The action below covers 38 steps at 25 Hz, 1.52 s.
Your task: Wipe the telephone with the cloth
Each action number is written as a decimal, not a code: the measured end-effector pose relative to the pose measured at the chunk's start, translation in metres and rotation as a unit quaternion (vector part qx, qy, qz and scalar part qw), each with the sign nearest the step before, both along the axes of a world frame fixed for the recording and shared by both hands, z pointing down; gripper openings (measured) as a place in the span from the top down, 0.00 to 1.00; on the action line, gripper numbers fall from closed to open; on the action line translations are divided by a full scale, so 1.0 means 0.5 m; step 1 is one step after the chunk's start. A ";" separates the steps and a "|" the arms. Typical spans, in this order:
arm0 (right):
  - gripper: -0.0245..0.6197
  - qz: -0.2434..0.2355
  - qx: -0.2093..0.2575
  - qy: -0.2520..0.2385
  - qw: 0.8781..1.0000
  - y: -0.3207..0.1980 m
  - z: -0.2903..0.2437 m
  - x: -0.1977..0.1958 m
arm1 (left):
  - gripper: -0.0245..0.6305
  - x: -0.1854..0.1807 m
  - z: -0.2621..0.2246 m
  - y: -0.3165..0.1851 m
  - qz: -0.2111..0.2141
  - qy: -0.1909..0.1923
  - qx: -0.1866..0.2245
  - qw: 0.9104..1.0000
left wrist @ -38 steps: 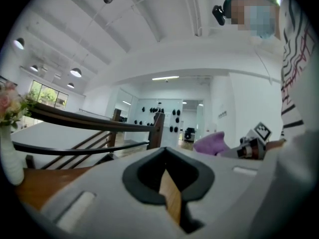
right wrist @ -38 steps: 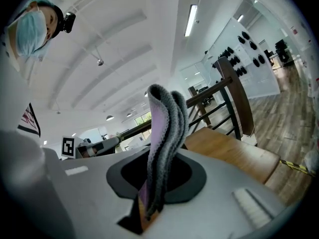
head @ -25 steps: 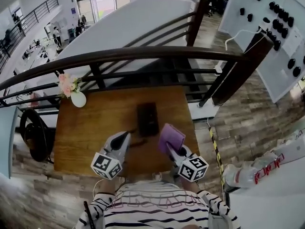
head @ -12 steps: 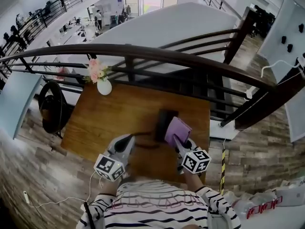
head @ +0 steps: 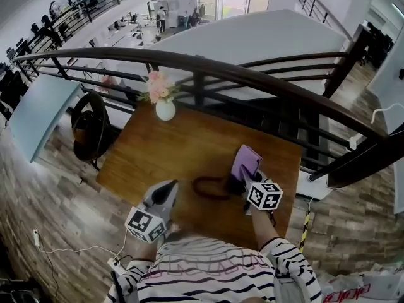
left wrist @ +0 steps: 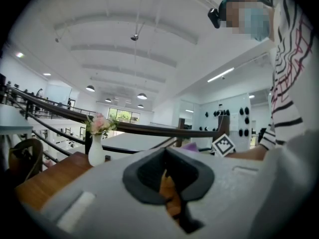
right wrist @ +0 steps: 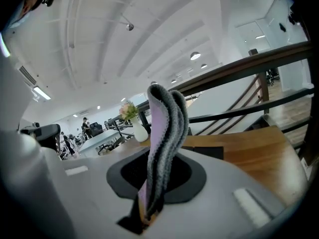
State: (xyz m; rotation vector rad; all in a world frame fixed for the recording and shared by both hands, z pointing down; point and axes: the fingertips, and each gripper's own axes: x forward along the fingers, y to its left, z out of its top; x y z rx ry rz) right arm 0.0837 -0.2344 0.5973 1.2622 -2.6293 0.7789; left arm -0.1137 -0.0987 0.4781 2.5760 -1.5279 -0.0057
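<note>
Wooden tabletop: vase holding pink flowers, far left corner. Right hand-held gripper clamped on purple cloth, long axis toward far edge. Left hand-held gripper closed, empty.

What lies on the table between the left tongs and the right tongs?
In the head view, a dark looped cord lies between the left tongs and the right tongs, which grip the cloth.
</note>
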 end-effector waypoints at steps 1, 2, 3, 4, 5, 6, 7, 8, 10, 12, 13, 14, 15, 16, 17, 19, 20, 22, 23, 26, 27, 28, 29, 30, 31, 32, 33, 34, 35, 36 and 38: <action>0.88 -0.003 -0.006 0.003 1.000 -0.009 0.010 -0.008 | 0.96 -0.011 -0.001 0.003 -0.007 0.000 0.000 1.000; 0.88 -0.006 -0.012 0.006 1.000 -0.018 0.020 -0.015 | 0.96 -0.020 -0.001 0.005 -0.012 -0.001 -0.001 1.000; 0.88 -0.008 -0.018 0.009 1.000 -0.028 0.031 -0.022 | 0.96 -0.028 -0.001 0.007 -0.018 -0.002 -0.001 1.000; 0.88 -0.010 -0.025 0.011 1.000 -0.037 0.041 -0.028 | 0.96 -0.035 -0.001 0.009 -0.022 -0.002 -0.001 1.000; 0.88 -0.012 -0.034 0.013 0.999 -0.046 0.052 -0.034 | 0.96 -0.042 -0.001 0.011 -0.027 -0.003 -0.001 1.000; 0.88 -0.014 -0.042 0.016 0.999 -0.053 0.063 -0.041 | 0.96 -0.049 -0.001 0.013 -0.031 -0.002 -0.002 1.000; 0.88 -0.016 -0.052 0.019 0.998 -0.058 0.075 -0.049 | 0.96 -0.056 0.000 0.016 -0.035 -0.002 -0.003 0.999; 0.88 -0.019 -0.060 0.025 0.998 -0.063 0.088 -0.056 | 0.96 -0.062 0.001 0.018 -0.038 -0.002 -0.004 0.999; 0.88 -0.020 -0.076 0.043 0.996 -0.071 0.114 -0.066 | 0.96 -0.073 0.004 0.022 -0.044 0.000 -0.006 0.999; 0.88 -0.014 -0.088 0.058 0.994 -0.079 0.137 -0.064 | 0.96 -0.080 0.008 0.026 -0.047 0.001 -0.007 0.999; 0.88 -0.010 -0.093 0.063 0.994 -0.082 0.145 -0.061 | 0.96 -0.082 0.010 0.027 -0.047 0.001 -0.009 0.999; 0.88 -0.006 -0.097 0.067 0.993 -0.086 0.151 -0.056 | 0.96 -0.084 0.011 0.028 -0.048 0.001 -0.009 0.999; 0.88 -0.003 -0.099 0.072 0.992 -0.088 0.154 -0.050 | 0.96 -0.085 0.012 0.029 -0.048 0.001 -0.010 0.999; 0.88 -0.001 -0.100 0.077 0.992 -0.089 0.156 -0.042 | 0.96 -0.084 0.012 0.030 -0.047 0.001 -0.011 0.999; 0.88 0.001 -0.100 0.081 0.992 -0.090 0.157 -0.034 | 0.96 -0.082 0.012 0.030 -0.046 0.001 -0.011 0.999; 0.88 0.008 -0.101 0.084 0.991 -0.091 0.156 -0.014 | 0.96 -0.073 0.011 0.027 -0.040 0.000 -0.011 0.999; 0.88 0.013 -0.101 0.085 0.991 -0.092 0.155 -0.003 | 0.96 -0.068 0.011 0.024 -0.035 -0.001 -0.010 0.999; 0.88 0.025 -0.102 0.087 0.991 -0.093 0.156 0.020 | 0.96 -0.057 0.012 0.018 -0.026 -0.001 -0.009 1.000; 0.88 0.031 -0.103 0.088 0.990 -0.093 0.157 0.032 | 0.96 -0.052 0.013 0.015 -0.021 0.000 -0.009 1.000; 0.88 0.046 -0.105 0.089 0.989 -0.091 0.163 0.068 | 0.96 -0.035 0.015 0.008 -0.009 0.005 -0.009 1.000; 0.88 0.051 -0.106 0.088 0.989 -0.090 0.164 0.081 | 0.96 -0.029 0.015 0.006 -0.005 0.005 -0.009 1.000; 0.88 0.058 -0.107 0.089 0.989 -0.089 0.164 0.096 | 0.96 -0.022 0.015 0.004 -0.001 0.006 -0.009 1.000; 0.88 0.064 -0.107 0.091 0.988 -0.087 0.163 0.110 | 0.96 -0.016 0.015 0.002 0.004 0.006 -0.008 1.000; 0.88 0.070 -0.108 0.093 0.987 -0.086 0.163 0.124 | 0.96 -0.011 0.015 0.000 0.008 0.006 -0.008 1.000; 0.88 0.075 -0.108 0.095 0.987 -0.084 0.163 0.135 | 0.96 -0.006 0.016 -0.002 0.012 0.006 -0.008 1.000; 0.88 0.080 -0.109 0.096 0.986 -0.083 0.164 0.146 | 0.96 -0.002 0.018 -0.004 0.015 0.006 -0.008 1.000; 0.88 0.085 -0.110 0.096 0.986 -0.082 0.164 0.156 | 0.96 0.002 0.018 -0.006 0.018 0.007 -0.008 1.000; 0.88 0.090 -0.111 0.096 0.985 -0.081 0.165 0.166 | 0.96 0.006 0.018 -0.008 0.021 0.008 -0.008 1.000; 0.88 0.094 -0.112 0.096 0.985 -0.080 0.165 0.175 | 0.96 0.010 0.018 -0.010 0.023 0.009 -0.008 1.000; 0.88 0.097 -0.113 0.096 0.984 -0.078 0.166 0.182 | 0.96 0.014 0.017 -0.011 0.025 0.010 -0.008 1.000; 0.88 0.103 -0.115 0.094 0.984 -0.076 0.170 0.194 | 0.96 0.020 0.019 -0.014 0.030 0.010 -0.008 0.999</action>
